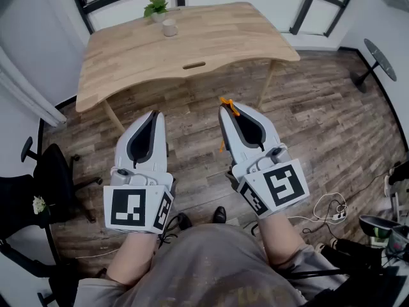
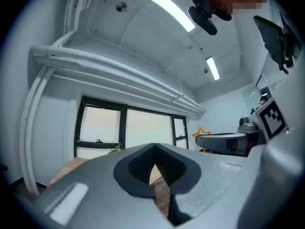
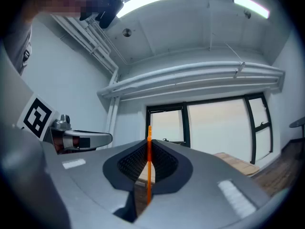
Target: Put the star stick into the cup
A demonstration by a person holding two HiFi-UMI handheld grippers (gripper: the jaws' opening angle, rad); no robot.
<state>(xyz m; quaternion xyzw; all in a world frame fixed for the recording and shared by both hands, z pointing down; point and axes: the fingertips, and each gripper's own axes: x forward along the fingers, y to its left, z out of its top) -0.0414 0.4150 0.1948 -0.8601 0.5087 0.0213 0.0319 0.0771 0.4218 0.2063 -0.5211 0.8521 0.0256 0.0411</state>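
1. Head view: a person stands back from a light wooden table [image 1: 217, 40] with rounded corners, on a grey-brown plank floor [image 1: 319, 126].
   - Both grippers are held out roughly level, side by side, over the floor and well apart from the table.
   - Left gripper [image 1: 153, 115]: grey jaws together, nothing in them.
   - Right gripper [image 1: 225, 109]: jaws clamped on a thin orange star stick [image 1: 228, 105]. The star end pokes out at the tips and a bit of the shaft shows under the jaws.
   - A small beige cup [image 1: 169, 27] stands near the table's far edge, just beside a small green potted plant [image 1: 156, 6].
   - A black office chair [image 1: 51, 174] is at the left, and white cables [image 1: 329, 208] lie on the floor at the right.
2. Left gripper view: the left gripper [image 2: 153, 146] has its tips meeting and its dark ribbed pads empty.
   - The right gripper [image 2: 228, 141] shows side-on at the right, with the orange star stick [image 2: 201, 133] showing its star at the tip.
   - A black-framed window [image 2: 126, 128] is ahead.
3. Right gripper view: the right gripper [image 3: 148, 142] has its pads pinched on the orange star stick [image 3: 148, 175].
   - The stick runs upright along the jaw line and sticks out above the tips.
   - The left gripper [image 3: 88, 140] is at the left, and the wooden table [image 3: 236, 162] is low right.
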